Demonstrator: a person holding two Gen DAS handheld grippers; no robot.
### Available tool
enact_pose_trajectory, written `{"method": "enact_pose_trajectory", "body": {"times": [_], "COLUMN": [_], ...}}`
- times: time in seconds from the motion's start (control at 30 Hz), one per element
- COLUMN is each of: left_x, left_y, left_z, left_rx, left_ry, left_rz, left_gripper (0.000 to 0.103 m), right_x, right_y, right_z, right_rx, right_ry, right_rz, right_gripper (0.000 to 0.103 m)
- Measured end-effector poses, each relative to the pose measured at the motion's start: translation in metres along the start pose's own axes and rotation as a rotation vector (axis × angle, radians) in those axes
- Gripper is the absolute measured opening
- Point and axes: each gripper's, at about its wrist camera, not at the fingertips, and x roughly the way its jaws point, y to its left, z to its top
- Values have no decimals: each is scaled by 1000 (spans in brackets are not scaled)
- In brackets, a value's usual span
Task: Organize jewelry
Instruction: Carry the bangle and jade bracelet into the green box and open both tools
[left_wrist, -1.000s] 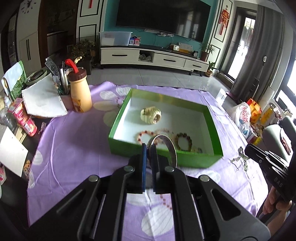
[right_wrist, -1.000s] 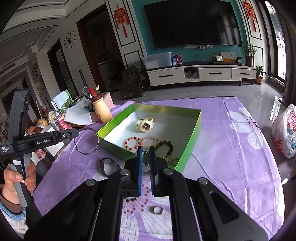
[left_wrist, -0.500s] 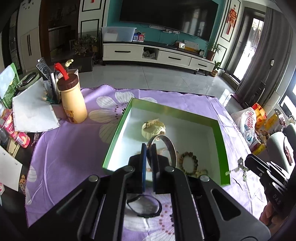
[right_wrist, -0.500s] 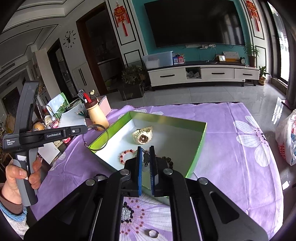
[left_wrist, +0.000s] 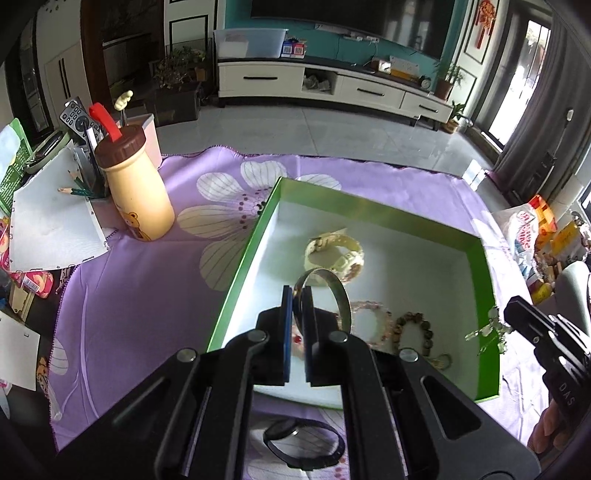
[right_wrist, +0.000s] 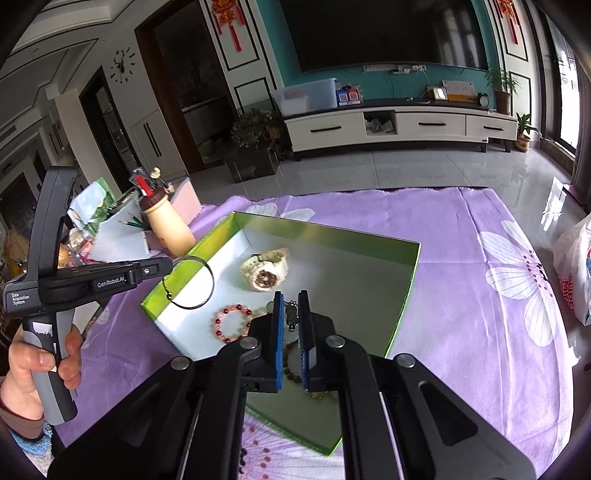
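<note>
A green box (left_wrist: 240, 266) with a white floor sits on the purple flowered cloth; it also shows in the right wrist view (right_wrist: 406, 291). Inside lie a cream watch (left_wrist: 334, 254), a pink bead bracelet (left_wrist: 369, 317) and a brown bead bracelet (left_wrist: 413, 328). My left gripper (left_wrist: 296, 295) is shut on a silver bangle (left_wrist: 338, 291) and holds it over the box's near left part; the bangle shows from the right wrist view (right_wrist: 194, 282). My right gripper (right_wrist: 290, 306) is shut on a small silver necklace or pendant (right_wrist: 291, 314) above the box.
A cream bottle with a brown cap (left_wrist: 135, 188), papers and a pencil holder (left_wrist: 88, 177) stand at the left. A black watch (left_wrist: 303, 443) lies on the cloth in front of the box. A plastic bag (right_wrist: 576, 269) sits at the right.
Both grippers have moved forward over the green box, each still holding its piece. The black watch now lies behind the left gripper's fingers.
</note>
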Motion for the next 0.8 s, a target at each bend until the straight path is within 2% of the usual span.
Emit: {"method": "enact_pose_trajectory", "body": {"times": [0.27,0.8], "left_x": [22,34], "left_y": [-1,-7], "left_z": [5,9], "left_rx": [21,44], "left_ry": [28,35], "left_rz": [45,45], "left_gripper": [5,4], "right_x": [20,52], "right_y": [-11,-20], "right_z": [7,9], "right_rx": [30,47], "right_ry": [30,83], "right_rz": [-15,-39], "right_gripper": [7,7]}}
